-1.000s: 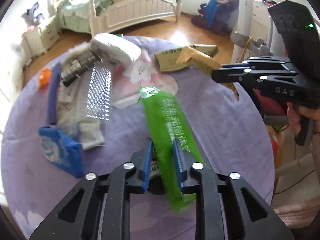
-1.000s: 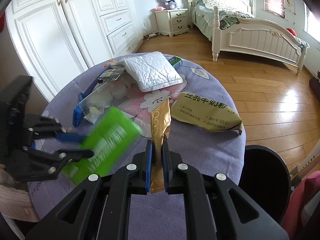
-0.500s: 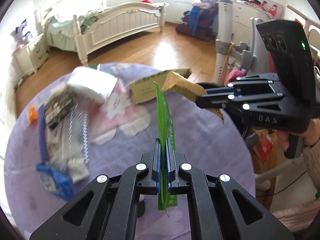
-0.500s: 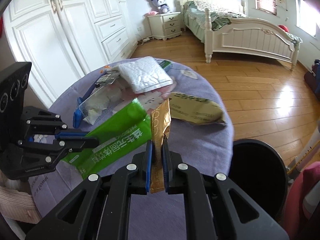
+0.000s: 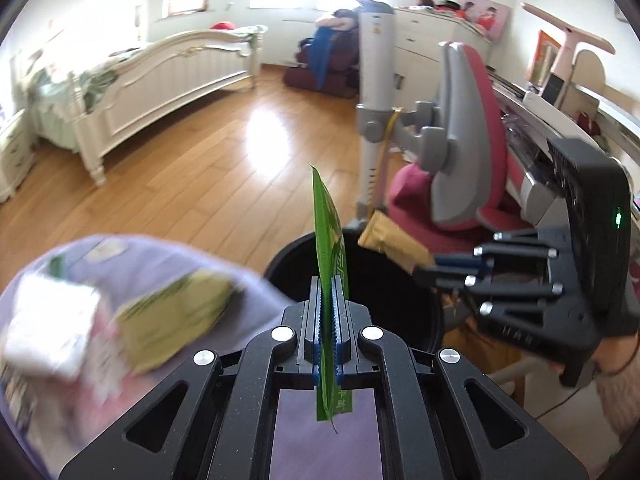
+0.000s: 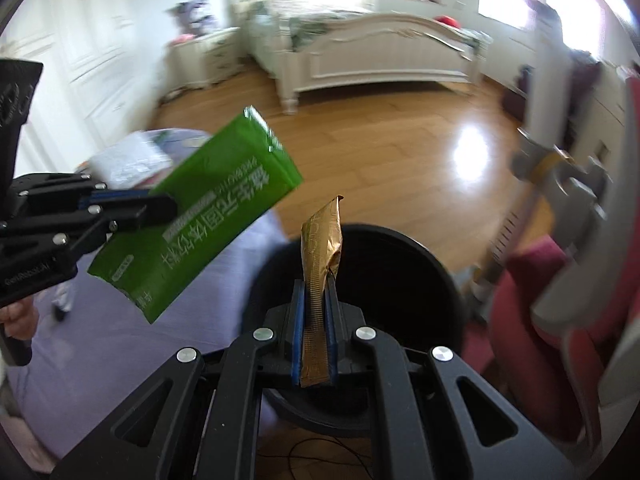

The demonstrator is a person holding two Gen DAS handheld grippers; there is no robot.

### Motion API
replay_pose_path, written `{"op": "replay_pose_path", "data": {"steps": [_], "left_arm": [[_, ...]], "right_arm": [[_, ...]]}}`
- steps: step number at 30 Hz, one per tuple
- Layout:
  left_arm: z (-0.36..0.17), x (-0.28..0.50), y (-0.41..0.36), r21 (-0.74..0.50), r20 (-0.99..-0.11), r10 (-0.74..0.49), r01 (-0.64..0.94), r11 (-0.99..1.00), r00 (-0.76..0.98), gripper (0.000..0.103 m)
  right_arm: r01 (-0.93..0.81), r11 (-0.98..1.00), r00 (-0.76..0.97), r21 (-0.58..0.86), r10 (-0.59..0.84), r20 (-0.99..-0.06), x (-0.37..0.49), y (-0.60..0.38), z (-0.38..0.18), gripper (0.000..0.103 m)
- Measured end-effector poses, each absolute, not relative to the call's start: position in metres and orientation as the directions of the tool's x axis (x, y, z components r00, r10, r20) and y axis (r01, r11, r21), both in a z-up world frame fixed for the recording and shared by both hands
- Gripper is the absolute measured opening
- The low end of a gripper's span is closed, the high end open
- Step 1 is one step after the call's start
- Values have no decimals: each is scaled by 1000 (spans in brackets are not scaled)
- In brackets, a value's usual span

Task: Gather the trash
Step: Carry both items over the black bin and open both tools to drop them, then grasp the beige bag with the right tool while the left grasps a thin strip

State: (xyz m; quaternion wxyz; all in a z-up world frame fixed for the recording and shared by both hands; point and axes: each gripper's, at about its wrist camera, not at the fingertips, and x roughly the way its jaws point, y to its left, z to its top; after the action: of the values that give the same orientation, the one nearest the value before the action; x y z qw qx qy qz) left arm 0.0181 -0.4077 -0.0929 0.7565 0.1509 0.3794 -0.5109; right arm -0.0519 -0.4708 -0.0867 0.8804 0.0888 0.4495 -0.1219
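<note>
Left tool [image 5: 328, 296] pinches a green packet [image 5: 329, 236], right tool [image 6: 315, 300] pinches a gold sachet [image 6: 320, 256], both above the black bin [image 6: 400, 264] beside the worktop [image 6: 224, 276]

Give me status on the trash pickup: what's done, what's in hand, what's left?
Done: nothing visibly binned; the bin's inside is too dark to tell. In hand: the left gripper is shut on the green wrapper, the right gripper on the gold sachet, both at the black bin, not yet released. Left: at least a yellow-green packet and a white packet, blurred, on the purple table.
</note>
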Motion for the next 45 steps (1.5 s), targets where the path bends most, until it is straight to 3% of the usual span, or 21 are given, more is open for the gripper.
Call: {"op": "replay_pose_path", "data": {"steps": [11, 12, 13, 14, 17, 19, 26, 30, 36, 42, 45], "left_arm": [[-129, 15, -490, -151, -775, -618, 909, 389, 136, 6], [-132, 16, -492, -150, -776, -614, 904, 400, 143, 7], [-133, 17, -492, -153, -776, -615, 903, 402, 142, 8], [-135, 17, -494, -157, -776, -615, 902, 402, 139, 18], [-135, 18, -496, -153, -773, -616, 897, 414, 153, 32], [-133, 20, -493, -164, -769, -621, 892, 422, 152, 42], [-111, 32, -450, -189, -738, -651, 871, 453, 178, 45], [-98, 41, -397, -146, -730, -636, 854, 500, 248, 47], [-92, 67, -292, -112, -743, -562, 760, 641, 364, 51], [-90, 80, -196, -70, -762, -465, 657, 751, 450, 52], [-92, 85, -159, -62, -768, -423, 600, 797, 482, 59]], "right_arm": [[440, 898, 480, 1, -234, -846, -49, -512, -121, 10], [440, 898, 470, 2, -228, -852, -47, -512, -124, 14], [440, 898, 462, 3, -224, -858, -46, -511, -125, 14], [446, 895, 456, -7, -234, -858, -45, -510, -127, 15], [451, 892, 449, -19, -245, -859, -41, -508, -126, 37], [461, 886, 448, -49, -280, -849, -42, -506, -124, 62], [445, 895, 483, -28, -267, -834, -38, -499, -109, 66], [357, 934, 529, -12, -213, -822, -19, -479, -98, 69], [92, 996, 593, -2, -56, -803, 32, -422, -82, 74], [-163, 984, 570, -68, 37, -821, 87, -366, -83, 75], [-246, 964, 529, -104, 44, -848, 112, -346, -94, 80]]}}
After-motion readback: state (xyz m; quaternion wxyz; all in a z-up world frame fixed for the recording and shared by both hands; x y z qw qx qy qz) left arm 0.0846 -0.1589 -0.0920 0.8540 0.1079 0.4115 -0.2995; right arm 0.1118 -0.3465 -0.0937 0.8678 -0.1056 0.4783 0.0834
